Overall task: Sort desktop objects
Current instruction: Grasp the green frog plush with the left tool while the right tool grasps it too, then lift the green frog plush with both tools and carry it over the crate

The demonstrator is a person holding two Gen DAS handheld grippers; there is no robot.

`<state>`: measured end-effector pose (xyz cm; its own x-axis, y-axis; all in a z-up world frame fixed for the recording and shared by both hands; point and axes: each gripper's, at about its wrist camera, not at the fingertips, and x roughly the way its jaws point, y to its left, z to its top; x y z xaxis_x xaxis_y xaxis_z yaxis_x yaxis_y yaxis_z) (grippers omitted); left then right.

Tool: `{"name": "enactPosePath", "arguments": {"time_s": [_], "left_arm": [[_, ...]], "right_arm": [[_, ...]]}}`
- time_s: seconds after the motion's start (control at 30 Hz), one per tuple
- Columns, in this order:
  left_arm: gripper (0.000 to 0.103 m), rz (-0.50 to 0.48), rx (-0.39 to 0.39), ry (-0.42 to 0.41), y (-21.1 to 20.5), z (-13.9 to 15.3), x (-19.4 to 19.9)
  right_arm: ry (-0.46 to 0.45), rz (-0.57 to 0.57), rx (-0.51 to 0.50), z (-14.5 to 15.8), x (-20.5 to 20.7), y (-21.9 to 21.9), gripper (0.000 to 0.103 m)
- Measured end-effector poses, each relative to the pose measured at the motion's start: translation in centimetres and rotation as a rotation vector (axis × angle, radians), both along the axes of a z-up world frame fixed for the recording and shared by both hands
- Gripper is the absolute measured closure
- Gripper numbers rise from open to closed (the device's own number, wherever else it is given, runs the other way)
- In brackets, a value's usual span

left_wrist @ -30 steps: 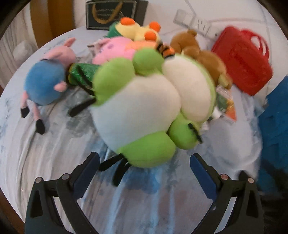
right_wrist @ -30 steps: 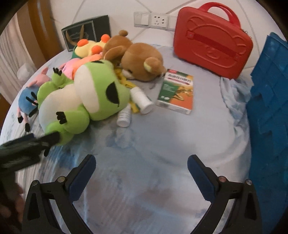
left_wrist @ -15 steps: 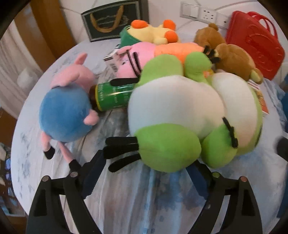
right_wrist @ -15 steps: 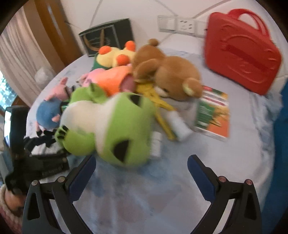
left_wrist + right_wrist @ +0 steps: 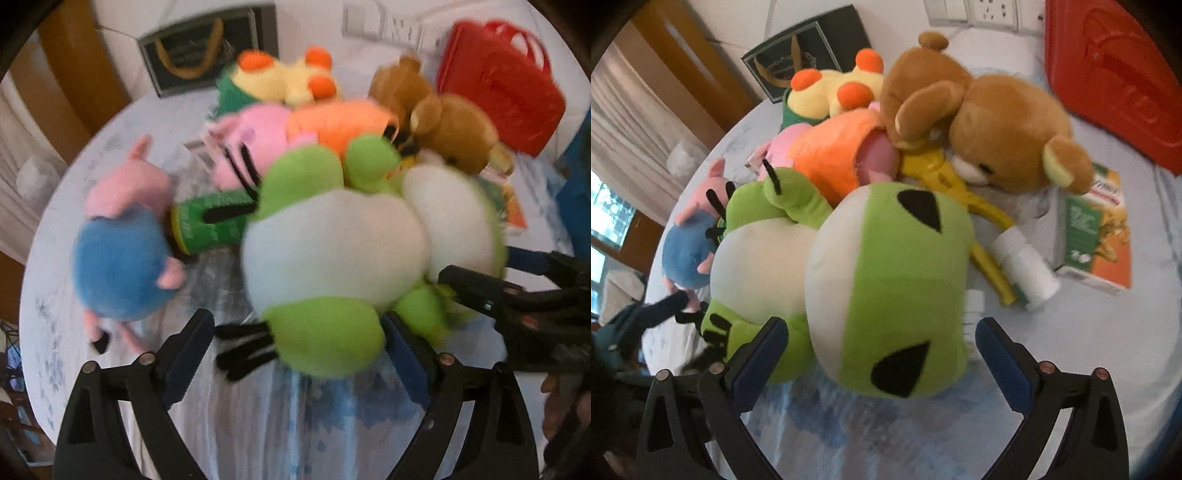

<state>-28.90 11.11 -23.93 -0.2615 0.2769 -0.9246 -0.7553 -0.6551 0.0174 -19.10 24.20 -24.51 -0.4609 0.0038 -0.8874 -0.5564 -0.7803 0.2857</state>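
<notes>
A big green and white frog plush (image 5: 332, 254) lies on the cloth-covered table. My left gripper (image 5: 295, 354) is open with the frog's foot (image 5: 325, 336) between its fingers. My right gripper (image 5: 879, 354) is open with the frog's head (image 5: 886, 291) between its fingers. The right gripper also shows at the right in the left wrist view (image 5: 480, 291). Behind lie a brown bear (image 5: 990, 122), a pink and orange plush (image 5: 834, 155), a yellow plush (image 5: 831, 92) and a blue pig plush (image 5: 122, 258).
A green can (image 5: 210, 225) lies between the pig and the frog. A white bottle (image 5: 1027, 269), a yellow tool (image 5: 960, 192) and a green-orange box (image 5: 1097, 229) lie right of the frog. A red case (image 5: 1115, 74) and a dark framed picture (image 5: 801, 62) stand at the back.
Both grippers have moved in on the frog. The right gripper now has its head between the fingers, and the left has its foot between the fingers. Both stay open.
</notes>
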Motion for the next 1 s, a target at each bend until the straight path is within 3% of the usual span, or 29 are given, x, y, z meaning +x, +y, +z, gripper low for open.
{"name": "enactPosePath", "arguments": {"time_s": [0.07,0.27,0.3,0.33,0.4,0.5,0.7,1.0], "left_arm": [[0.011,-0.016,-0.032,-0.016,0.5,-1.6,-0.2],[0.012,-0.036,-0.001,-0.059,0.0,-2.8,-0.7],[0.014,-0.042,0.005,-0.066,0.0,-3.0,-0.8],[0.026,-0.057,0.026,-0.09,-0.1,-3.2,-0.8],[0.034,-0.074,0.035,-0.085,-0.3,-2.9,-0.4],[0.04,-0.103,0.057,-0.053,-1.0,-1.7,0.5],[0.04,-0.144,0.121,-0.015,-3.4,0.8,1.5],[0.04,-0.255,0.32,0.119,-7.0,9.6,4.9]], "right_arm": [[-0.02,-0.017,0.011,-0.5,-0.4,0.0,0.0],[-0.039,-0.064,-0.032,-2.4,-1.0,0.3,0.0],[-0.035,-0.07,-0.035,-2.5,-0.9,0.3,0.0],[-0.045,-0.071,-0.022,-2.5,-1.0,0.1,0.001],[-0.048,-0.075,-0.017,-2.3,-1.1,-0.4,0.014],[-0.053,-0.082,0.04,-1.3,-0.5,-1.6,0.025],[-0.012,-0.101,0.097,1.3,1.6,-4.0,0.027],[0.122,-0.192,0.284,10.8,6.3,-8.9,0.028]]}}
